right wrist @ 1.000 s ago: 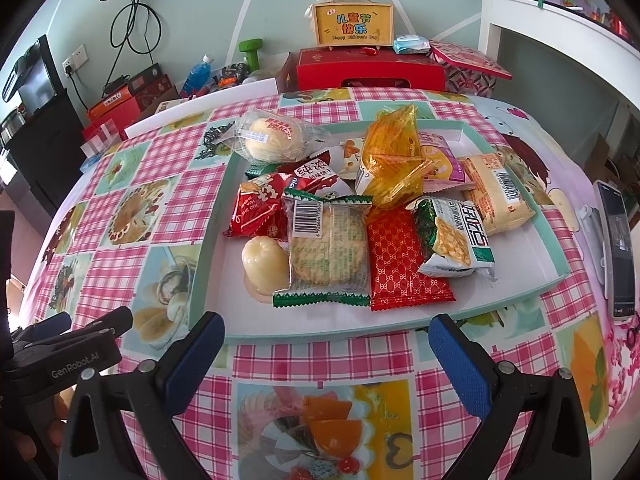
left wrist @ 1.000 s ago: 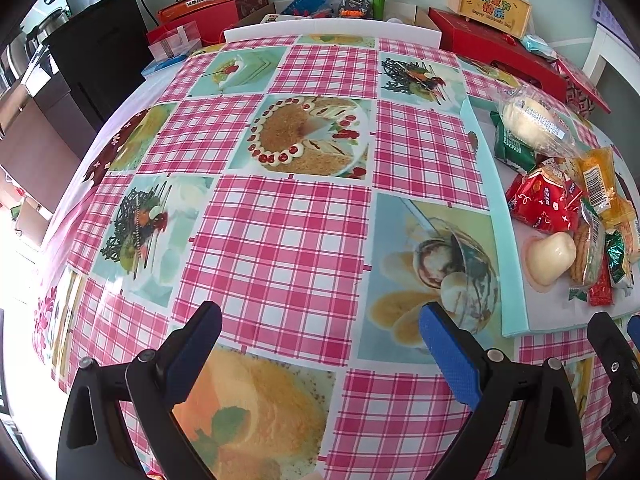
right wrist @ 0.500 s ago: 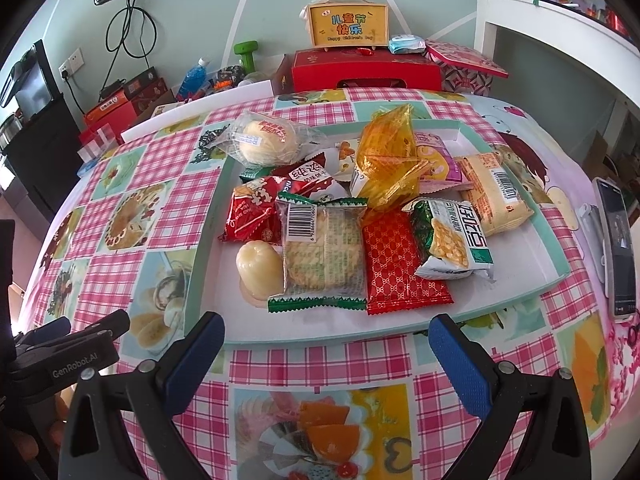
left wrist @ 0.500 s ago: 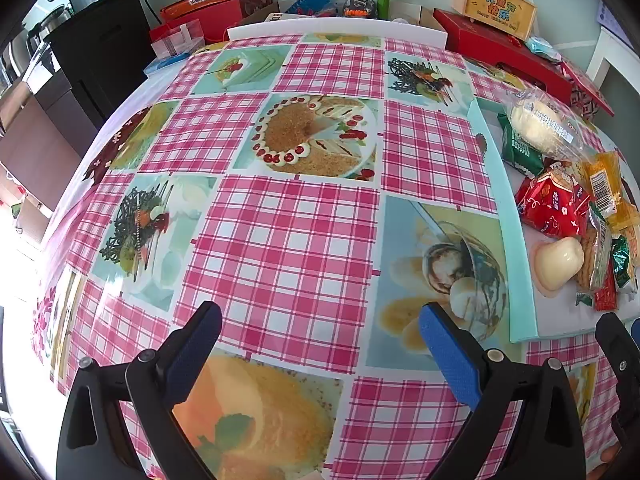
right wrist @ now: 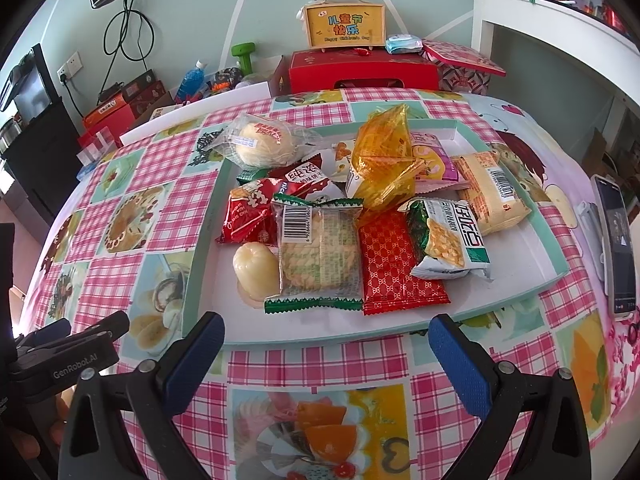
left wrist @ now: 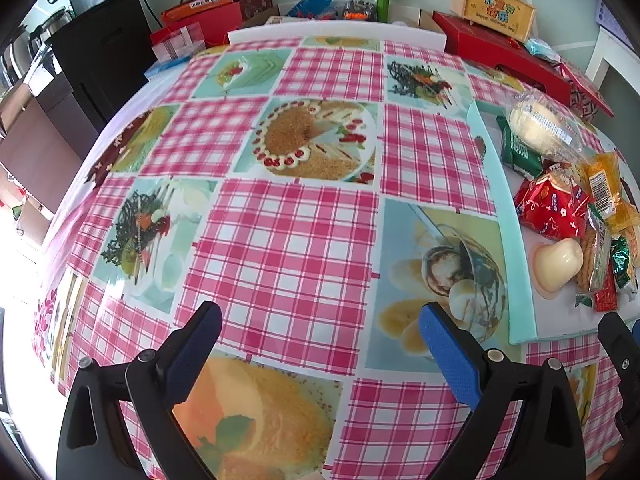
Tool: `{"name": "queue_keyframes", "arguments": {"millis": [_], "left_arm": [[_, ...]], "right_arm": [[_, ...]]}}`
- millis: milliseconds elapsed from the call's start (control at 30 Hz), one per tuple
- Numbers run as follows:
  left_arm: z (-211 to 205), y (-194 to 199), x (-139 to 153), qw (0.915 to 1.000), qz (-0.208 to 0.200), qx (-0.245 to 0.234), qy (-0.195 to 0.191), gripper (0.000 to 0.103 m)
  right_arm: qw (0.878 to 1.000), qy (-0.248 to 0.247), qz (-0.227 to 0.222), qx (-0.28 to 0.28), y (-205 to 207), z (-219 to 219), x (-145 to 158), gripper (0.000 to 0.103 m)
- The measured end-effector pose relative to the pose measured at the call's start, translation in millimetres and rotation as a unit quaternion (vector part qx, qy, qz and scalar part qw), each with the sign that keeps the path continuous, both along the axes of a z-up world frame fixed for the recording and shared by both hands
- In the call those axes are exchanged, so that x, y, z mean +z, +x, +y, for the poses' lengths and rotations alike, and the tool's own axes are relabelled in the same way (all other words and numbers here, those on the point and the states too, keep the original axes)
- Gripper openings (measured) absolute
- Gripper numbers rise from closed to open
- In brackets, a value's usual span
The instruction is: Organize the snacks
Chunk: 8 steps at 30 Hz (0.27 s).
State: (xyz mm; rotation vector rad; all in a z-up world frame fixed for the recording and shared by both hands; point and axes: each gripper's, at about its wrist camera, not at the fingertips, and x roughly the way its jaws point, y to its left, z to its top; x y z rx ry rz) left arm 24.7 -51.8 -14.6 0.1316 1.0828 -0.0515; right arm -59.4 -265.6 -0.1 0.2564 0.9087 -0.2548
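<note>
Crinkly foil and plastic snacks (right wrist: 352,216) lie heaped, overlapping, on a mint-rimmed tray (right wrist: 400,330) on the checked tablecloth (left wrist: 288,248). All sit on the tray, unsorted; the heap fits either gathering done or sorting pending. Both the left gripper (left wrist: 320,340) and right gripper (right wrist: 326,346) gape wide, empty. Only the right view shows the phone (right wrist: 618,248); the left shows bare cloth.

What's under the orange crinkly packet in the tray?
The orange packet lies on a pink-and-yellow packet and a white one, its low corner over the red patterned packet. Anything directly beneath is covered, so the tray floor there can't be seen.
</note>
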Motion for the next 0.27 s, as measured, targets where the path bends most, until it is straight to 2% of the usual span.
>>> {"name": "queue_keyframes", "arguments": {"millis": [267], "left_arm": [[-1.0,-1.4,1.6,1.0000,-0.002,-0.003,0.000,0.099]], "right_arm": [[1.000,0.001,0.000,-0.001,-0.3,-0.5,0.7,0.103]]}}
